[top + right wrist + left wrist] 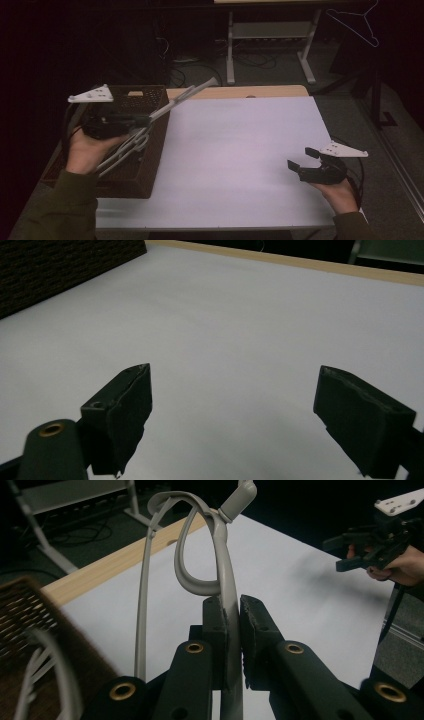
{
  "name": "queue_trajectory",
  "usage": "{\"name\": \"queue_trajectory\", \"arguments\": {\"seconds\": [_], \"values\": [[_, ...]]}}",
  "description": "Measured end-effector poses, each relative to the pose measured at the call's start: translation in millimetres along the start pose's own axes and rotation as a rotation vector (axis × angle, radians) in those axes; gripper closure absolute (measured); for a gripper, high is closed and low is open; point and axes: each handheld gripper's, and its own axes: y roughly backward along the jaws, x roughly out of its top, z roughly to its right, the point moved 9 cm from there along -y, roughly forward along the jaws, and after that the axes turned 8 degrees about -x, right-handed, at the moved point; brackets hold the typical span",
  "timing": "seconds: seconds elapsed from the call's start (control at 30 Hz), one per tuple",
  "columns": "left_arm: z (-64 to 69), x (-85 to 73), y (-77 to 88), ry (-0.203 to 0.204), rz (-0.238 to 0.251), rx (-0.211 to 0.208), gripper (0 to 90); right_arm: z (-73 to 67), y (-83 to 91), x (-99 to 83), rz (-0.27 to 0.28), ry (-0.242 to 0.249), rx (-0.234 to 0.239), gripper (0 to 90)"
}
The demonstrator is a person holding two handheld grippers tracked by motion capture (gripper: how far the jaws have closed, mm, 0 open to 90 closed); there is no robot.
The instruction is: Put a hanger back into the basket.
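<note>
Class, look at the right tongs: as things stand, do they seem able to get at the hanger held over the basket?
Probably yes: the right tongs stand open, and only bare table lies between them and the hanger clamped in the left tongs.

Dim, underexposed frames: only the white tabletop (240,150) catches light, surroundings sink into black.

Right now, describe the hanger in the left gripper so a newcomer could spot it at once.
Start at the dark woven basket on the table's left side. Above it the left gripper is shut on a pale grey plastic hanger, angled up toward the white tabletop. Other pale hangers lie in the basket; this one is lifted clear.
</note>
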Motion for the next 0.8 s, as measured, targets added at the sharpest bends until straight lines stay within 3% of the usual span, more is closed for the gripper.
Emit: {"name": "queue_trajectory", "arguments": {"seconds": [0.2, 0.53, 0.8], "values": [[-22.5, -15.9, 30.9, 0.026, 0.002, 0.065, 82.5, 0.5, -0.9, 0.3, -0.002, 0.002, -0.008, 15.1], [-58.3, -49.7, 65.3, 0.069, -0.009, 0.143, 82.5, 1.2, -0.8, 5.2, 0.008, 0.013, -0.02, 14.1], [-72.6, -73.0, 93.6, 0.086, -0.009, 0.183, 82.5, 2.7, -1.9, 4.8, 0.001, 0.007, -0.032, 14.1]]}}
